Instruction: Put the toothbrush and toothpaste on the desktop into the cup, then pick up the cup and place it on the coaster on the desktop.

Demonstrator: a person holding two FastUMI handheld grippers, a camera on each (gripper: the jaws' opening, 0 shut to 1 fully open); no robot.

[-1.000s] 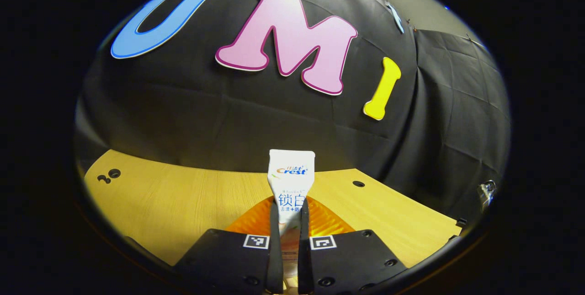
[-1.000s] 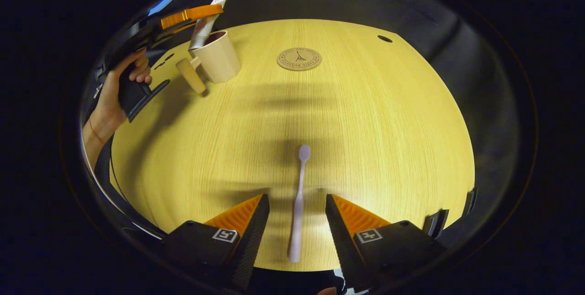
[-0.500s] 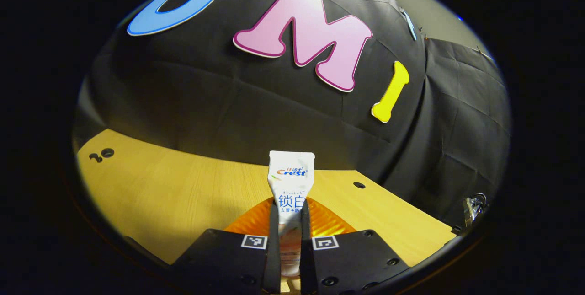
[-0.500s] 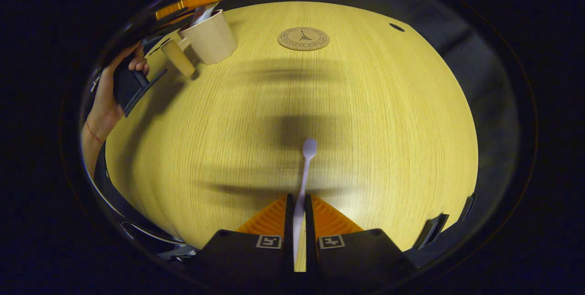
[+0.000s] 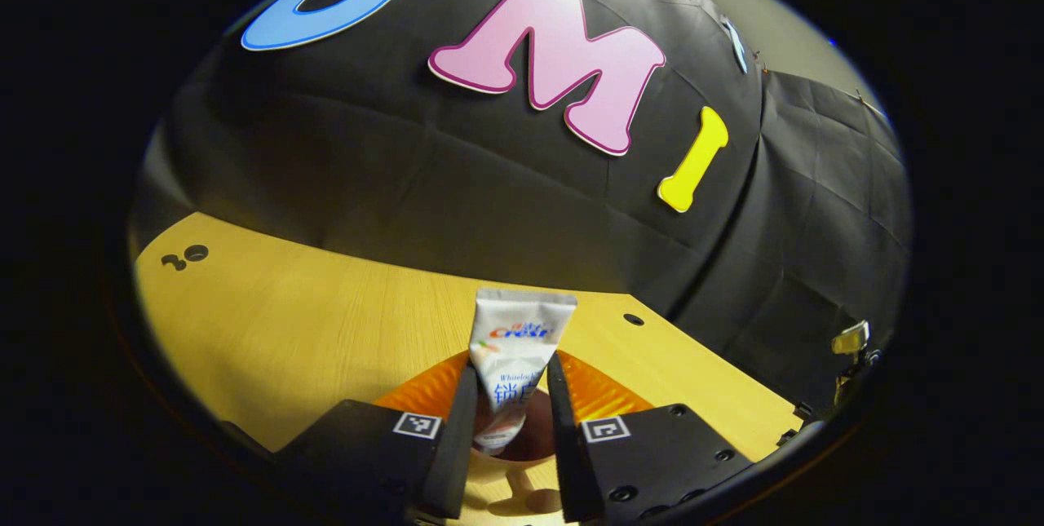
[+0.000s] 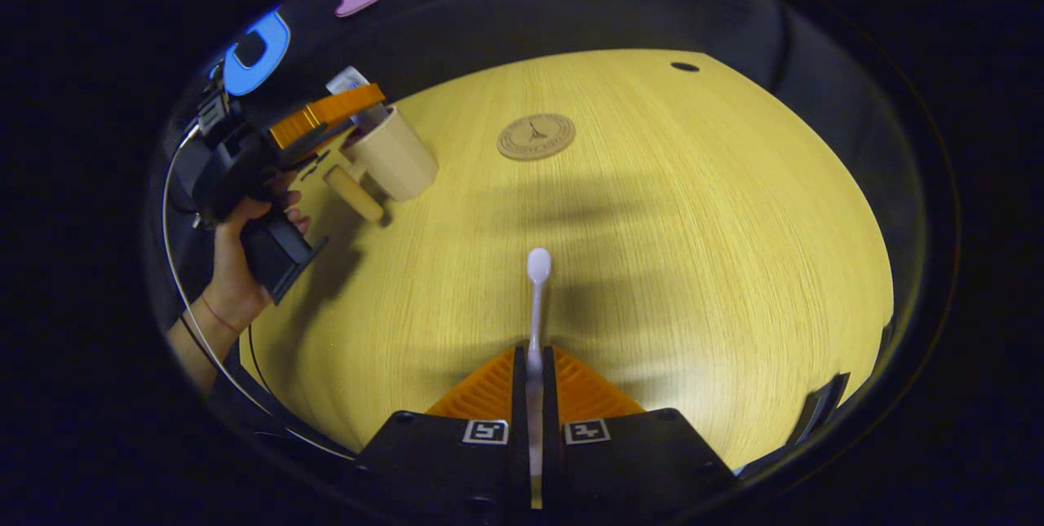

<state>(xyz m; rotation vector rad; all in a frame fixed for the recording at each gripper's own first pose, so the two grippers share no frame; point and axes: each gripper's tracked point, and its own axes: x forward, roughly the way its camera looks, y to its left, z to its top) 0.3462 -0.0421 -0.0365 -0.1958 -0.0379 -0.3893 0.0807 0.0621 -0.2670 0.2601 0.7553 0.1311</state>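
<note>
Toothpaste (image 5: 517, 346) standing in cup (image 6: 394, 162), left gripper (image 5: 507, 395) spread; right gripper (image 6: 533, 363) pinching toothbrush (image 6: 536, 298) (lower head-up beside tube)

Toothpaste (image 5: 515, 346) tube was white w/ red-blue logo, blue print lower down. Toothbrush (image 6: 537, 298) was pale lilac-white, plain. Cup (image 6: 394, 157) was cream outside, dark brownish inside, w/ light wood-tone handle. Coaster (image 6: 536, 136) was tan, dark ring border + small dark motif at centre. Worktop (image 6: 693, 224) was yellow light wood, fine straight grain.
</note>
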